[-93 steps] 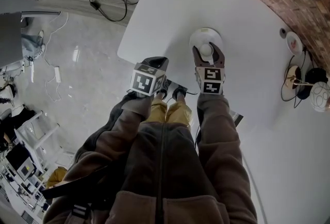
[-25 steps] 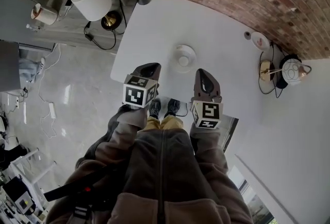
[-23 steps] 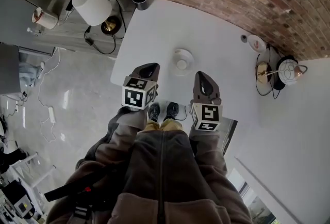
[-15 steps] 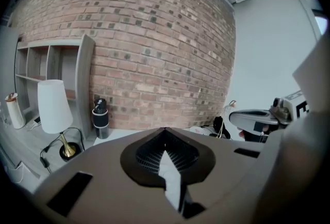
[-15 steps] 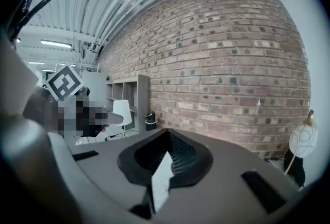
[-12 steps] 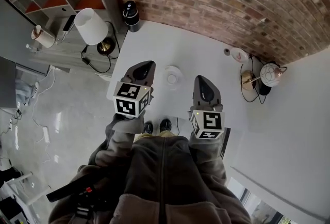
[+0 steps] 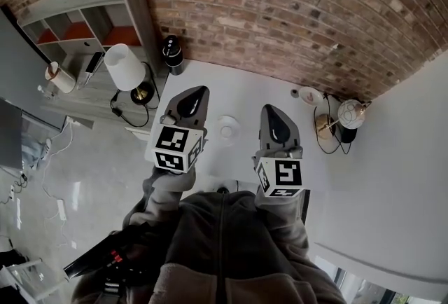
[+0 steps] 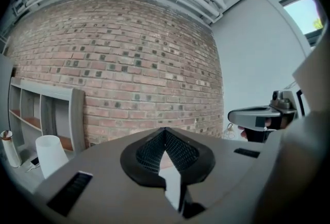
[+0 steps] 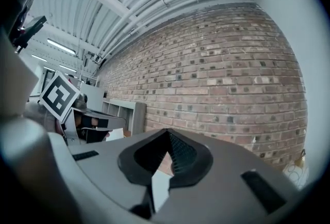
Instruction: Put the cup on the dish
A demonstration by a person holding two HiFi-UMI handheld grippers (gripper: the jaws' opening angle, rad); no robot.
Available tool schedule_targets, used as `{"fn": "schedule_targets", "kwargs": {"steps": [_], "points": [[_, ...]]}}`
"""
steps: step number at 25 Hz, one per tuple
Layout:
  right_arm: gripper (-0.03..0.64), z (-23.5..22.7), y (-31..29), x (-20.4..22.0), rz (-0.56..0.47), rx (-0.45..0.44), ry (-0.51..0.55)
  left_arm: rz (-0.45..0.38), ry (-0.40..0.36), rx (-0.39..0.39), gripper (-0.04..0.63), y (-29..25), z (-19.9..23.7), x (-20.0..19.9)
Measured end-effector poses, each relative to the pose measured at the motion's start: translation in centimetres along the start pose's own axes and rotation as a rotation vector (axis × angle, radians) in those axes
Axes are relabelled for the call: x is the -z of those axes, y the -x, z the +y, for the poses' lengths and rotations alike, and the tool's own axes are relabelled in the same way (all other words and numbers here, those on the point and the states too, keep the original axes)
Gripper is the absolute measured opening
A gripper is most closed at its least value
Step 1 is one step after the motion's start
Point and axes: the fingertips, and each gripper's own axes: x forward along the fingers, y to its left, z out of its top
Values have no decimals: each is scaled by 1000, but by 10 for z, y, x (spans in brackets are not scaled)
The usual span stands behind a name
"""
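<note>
A small white cup sits on a round white dish on the white table, seen between my two grippers in the head view. Both grippers are held high above the table and point level at the brick wall. The left gripper is shut with nothing in it. The right gripper is also shut and empty. Neither touches the cup or dish. In the two gripper views the table and cup are hidden; each shows the other gripper off to the side.
A white-shaded lamp and a dark cylinder stand at the table's far left corner. A small saucer and a brass globe lamp are at the right. A grey shelf unit stands against the brick wall.
Both grippers have risen well above the table, staying shut. The right gripper, earlier at the cup on the dish, has drawn back from it. The view now takes in more wall.
</note>
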Motion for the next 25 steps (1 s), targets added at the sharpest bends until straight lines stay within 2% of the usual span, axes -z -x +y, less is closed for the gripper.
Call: {"fn": "schedule_targets", "kwargs": {"steps": [7, 25], "points": [[2, -4, -4, -33, -74, 14, 27, -66, -41, -6, 5, 1, 4, -31], [2, -2, -9, -47, -108, 20, 26, -86, -60, -6, 5, -2, 11, -42]]}}
